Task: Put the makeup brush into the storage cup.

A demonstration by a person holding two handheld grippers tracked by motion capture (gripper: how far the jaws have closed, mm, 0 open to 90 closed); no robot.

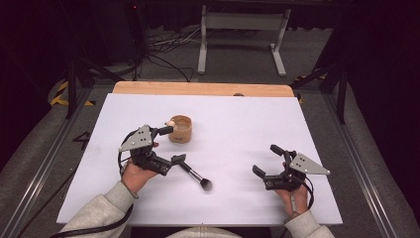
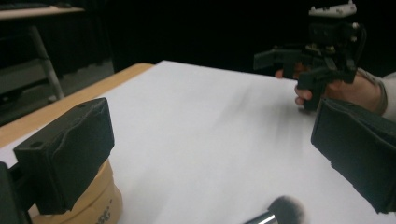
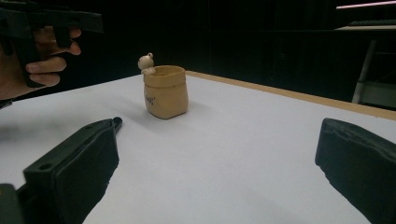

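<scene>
The left gripper is held with its two black jaws spread wide and nothing gripped between them; in the left gripper view the padded fingers are seen far apart over bare white surface. A makeup brush is laid on the white table just beside the lower jaw, its long axis running diagonally from the handle near that jaw to the dark bristle head pointing toward the person's right. A small tan pot (a little bear figure sits on its rim) is placed just beyond the upper jaw. The right gripper is likewise wide open and empty, well apart from both objects. The left hand is judged clearly nearer to the brush.
</scene>
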